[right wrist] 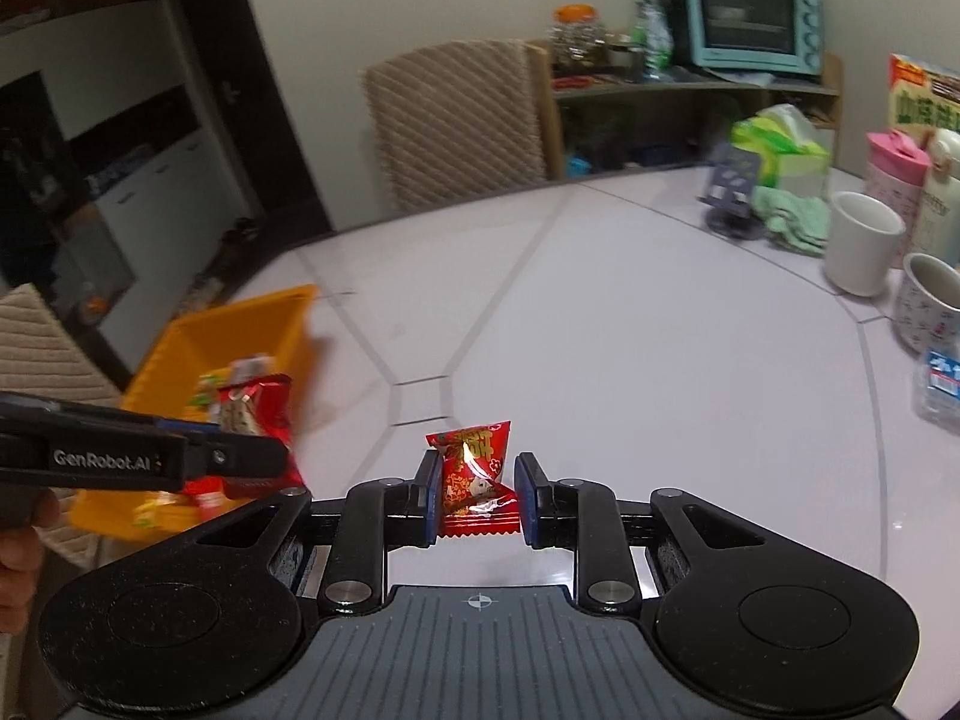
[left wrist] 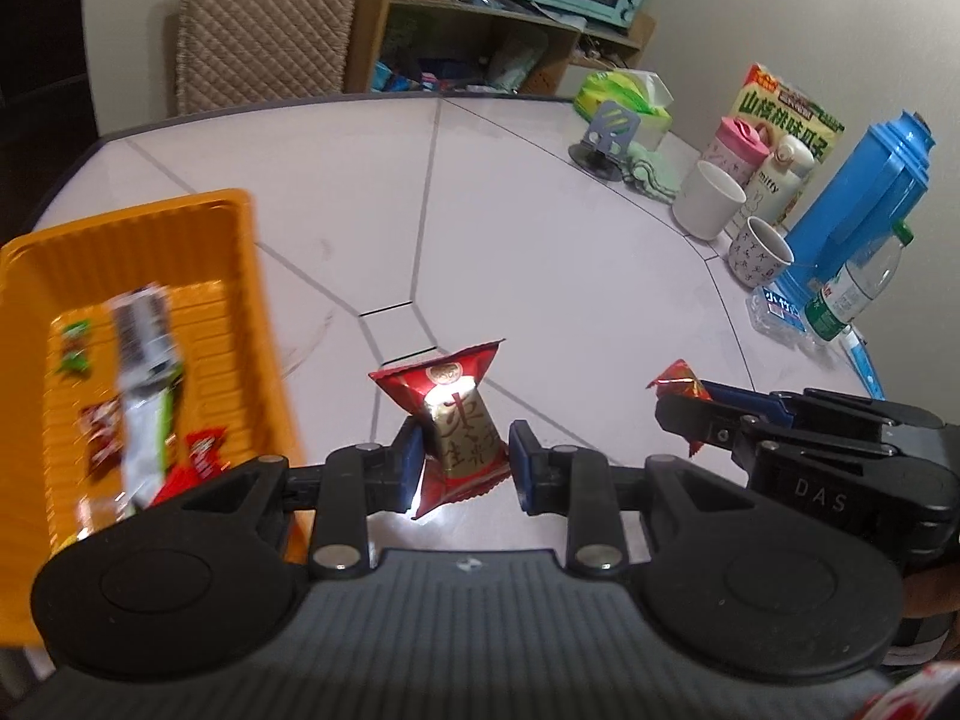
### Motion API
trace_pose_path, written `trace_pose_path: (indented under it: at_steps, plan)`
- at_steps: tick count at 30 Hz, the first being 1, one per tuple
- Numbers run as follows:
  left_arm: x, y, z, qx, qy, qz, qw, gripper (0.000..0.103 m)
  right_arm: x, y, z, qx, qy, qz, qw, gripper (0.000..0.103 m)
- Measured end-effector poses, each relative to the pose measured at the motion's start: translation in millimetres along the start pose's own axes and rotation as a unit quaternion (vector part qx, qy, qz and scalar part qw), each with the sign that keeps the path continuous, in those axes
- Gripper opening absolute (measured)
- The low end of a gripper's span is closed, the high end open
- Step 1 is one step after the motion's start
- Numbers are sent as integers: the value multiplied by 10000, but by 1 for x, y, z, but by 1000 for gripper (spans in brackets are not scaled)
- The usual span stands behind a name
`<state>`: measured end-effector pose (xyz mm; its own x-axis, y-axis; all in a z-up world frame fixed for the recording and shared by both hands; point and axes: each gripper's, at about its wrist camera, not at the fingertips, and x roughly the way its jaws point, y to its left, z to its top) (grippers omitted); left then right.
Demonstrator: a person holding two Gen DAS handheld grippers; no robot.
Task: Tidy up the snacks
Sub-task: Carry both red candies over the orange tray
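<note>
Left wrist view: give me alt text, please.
The left gripper pinches a red and gold foil snack packet above a white table. An orange plastic bin of snacks sits left; the right gripper holds a red wrapper.

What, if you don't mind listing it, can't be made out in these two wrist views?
- Orange tray, left wrist view: its contents are motion-blurred, its near end hidden by the left gripper.
- Same tray, right wrist view: partly covered by the left gripper and its red-and-gold snack.
- Right gripper: its red snack's lower end sits behind the pads.
- Table's right side: cut off by both frames.
</note>
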<state>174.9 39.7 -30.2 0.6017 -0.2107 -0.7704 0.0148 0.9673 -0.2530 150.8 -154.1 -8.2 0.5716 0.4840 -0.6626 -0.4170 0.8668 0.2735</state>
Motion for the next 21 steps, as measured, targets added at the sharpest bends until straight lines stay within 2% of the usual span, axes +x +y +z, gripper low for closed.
trace_pose_path:
  at_steps: [5, 12, 21]
  plan:
    - [-34, 21, -17, -225, -126, 193, 9995, 27, -3, 36, -5, -166, 41, 459, 9988, 26]
    - [-72, 61, -31, -612, -278, 727, 9951, 27, 15, 86, -3, -480, 169, 1066, 9930, 26]
    - [-89, 109, -32, -896, -344, 1316, 9866, 27, 52, 134, 6, -700, 265, 1369, 9878, 26]
